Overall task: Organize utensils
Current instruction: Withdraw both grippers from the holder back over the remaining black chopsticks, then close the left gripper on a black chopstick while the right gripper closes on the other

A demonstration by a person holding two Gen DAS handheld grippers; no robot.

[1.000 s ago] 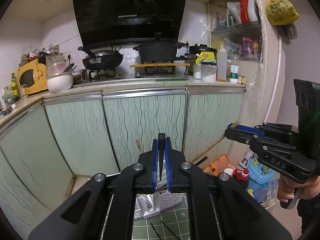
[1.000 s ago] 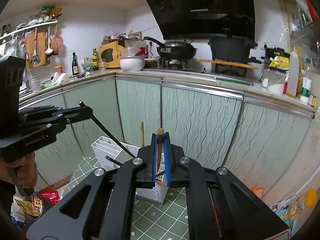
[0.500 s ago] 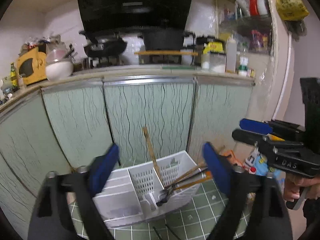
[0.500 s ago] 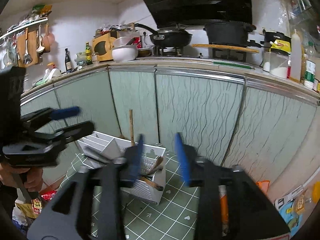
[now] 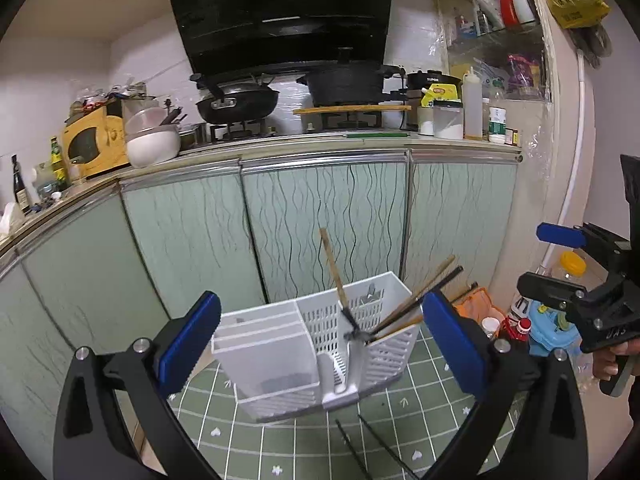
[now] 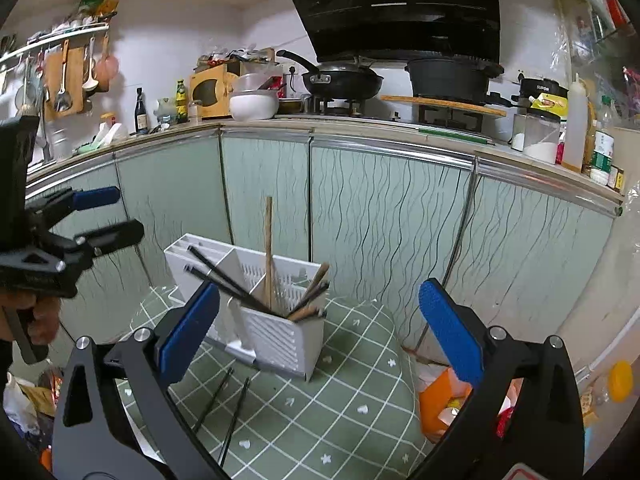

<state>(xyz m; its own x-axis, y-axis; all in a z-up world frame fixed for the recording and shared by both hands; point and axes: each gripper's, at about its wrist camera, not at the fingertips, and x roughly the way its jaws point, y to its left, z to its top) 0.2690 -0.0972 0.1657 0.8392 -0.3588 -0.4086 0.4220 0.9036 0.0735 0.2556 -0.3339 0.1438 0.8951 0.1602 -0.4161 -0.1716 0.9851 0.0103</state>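
A white utensil holder [image 5: 320, 344] is standing on a green checked mat [image 6: 320, 400] in front of the kitchen cabinets [image 5: 320, 220]; wooden and black chopsticks [image 6: 269, 252] are leaning in its slotted compartment, while two black chopsticks [image 6: 228, 408] are lying loose on the mat just beside it; the left gripper [image 5: 320, 340] and right gripper [image 6: 320, 320] are both opening, jaws spreading wide with nothing pinched between the blue pads [image 6: 448, 332]; a hand [image 6: 40, 320] is gripping the left tool's handle.
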